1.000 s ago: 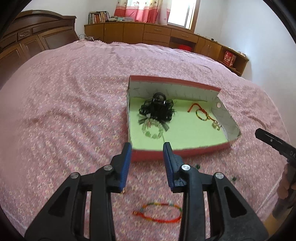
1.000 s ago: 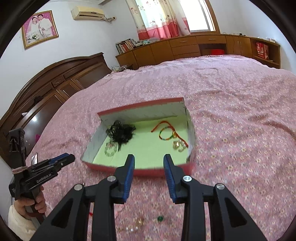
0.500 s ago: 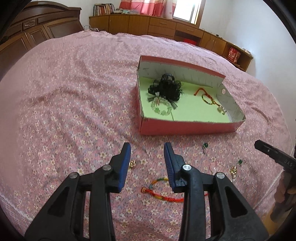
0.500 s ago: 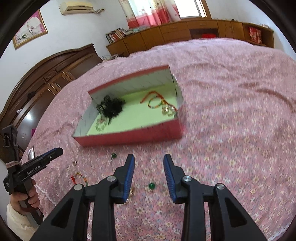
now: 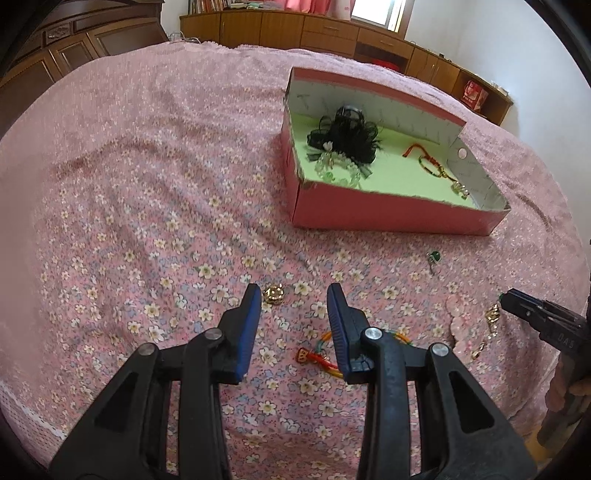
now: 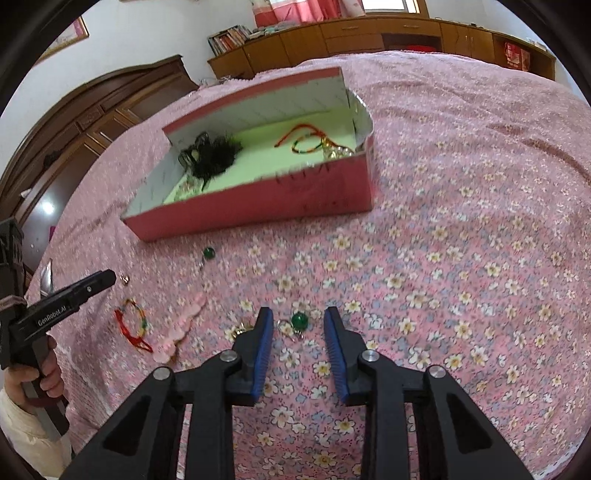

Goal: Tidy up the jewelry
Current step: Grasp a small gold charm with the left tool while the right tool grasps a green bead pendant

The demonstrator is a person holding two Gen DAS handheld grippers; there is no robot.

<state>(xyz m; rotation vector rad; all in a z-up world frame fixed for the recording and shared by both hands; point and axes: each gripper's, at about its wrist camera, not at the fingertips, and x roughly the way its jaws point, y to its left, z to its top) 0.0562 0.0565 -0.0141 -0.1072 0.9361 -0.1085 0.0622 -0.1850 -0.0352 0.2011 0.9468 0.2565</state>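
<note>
A red box (image 5: pixel 388 214) with a green floor stands on the bed; it also shows in the right wrist view (image 6: pixel 258 206). It holds a black hair clip (image 5: pixel 347 136), a clear bead bracelet (image 5: pixel 338 170) and a red cord bracelet (image 5: pixel 432 166). My left gripper (image 5: pixel 294 299) is open over the bedspread, a gold ring (image 5: pixel 273 294) just ahead of its left finger and a red-green bracelet (image 5: pixel 321 354) below it. My right gripper (image 6: pixel 298 321) is open with a green bead earring (image 6: pixel 298 320) lying between its fingertips.
Loose on the pink floral bedspread (image 5: pixel 147 221) lie another green earring (image 6: pixel 208 254), a pink hair clip (image 6: pixel 183 325), a gold piece (image 5: pixel 493 315) and the red-green bracelet (image 6: pixel 135 326). Wooden cabinets (image 6: pixel 369 33) and a headboard (image 6: pixel 110 107) stand beyond the bed.
Both grippers have drawn back from the box and lowered toward the loose jewelry near the bed's front edge. The right gripper now straddles the green bead earring.
</note>
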